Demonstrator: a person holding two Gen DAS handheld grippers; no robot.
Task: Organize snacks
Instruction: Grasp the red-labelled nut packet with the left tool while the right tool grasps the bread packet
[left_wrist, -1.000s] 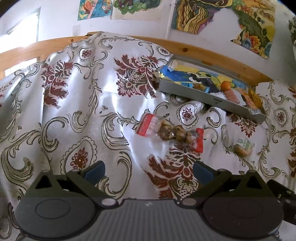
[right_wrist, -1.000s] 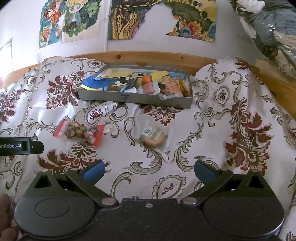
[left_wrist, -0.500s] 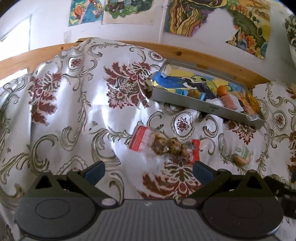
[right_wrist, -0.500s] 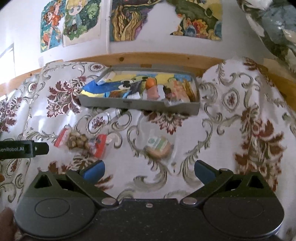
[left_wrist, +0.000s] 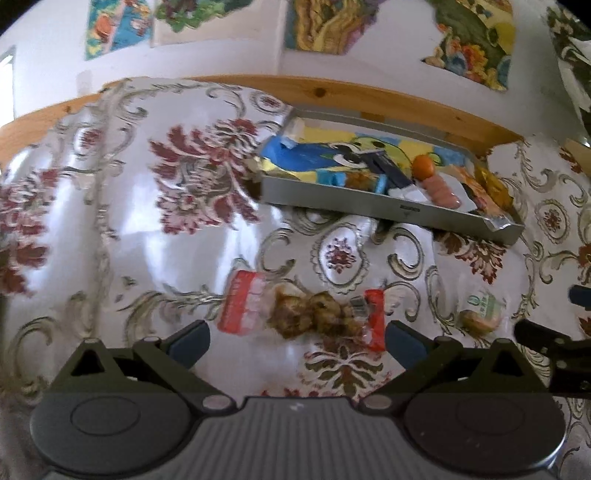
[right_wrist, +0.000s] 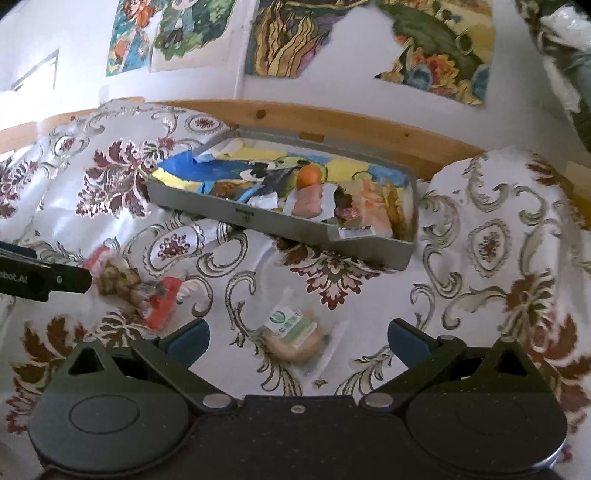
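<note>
A clear packet with red ends and brown lumps inside lies on the patterned cloth, between the open fingers of my left gripper. The same packet shows at the left in the right wrist view. A small wrapped bun with a green label lies between the fingers of my open right gripper; it also appears in the left wrist view as the bun. Behind both stands a grey tray holding several snacks, among them an orange ball and a pink sausage.
A white cloth with dark red flowers covers the surface. A wooden rail and a wall with posters run behind the tray. The left gripper's side juts in at the left of the right wrist view.
Both grippers have moved forward and down. The red-ended packet now sits between the left fingers and the wrapped bun between the right fingers. Both stay open.
</note>
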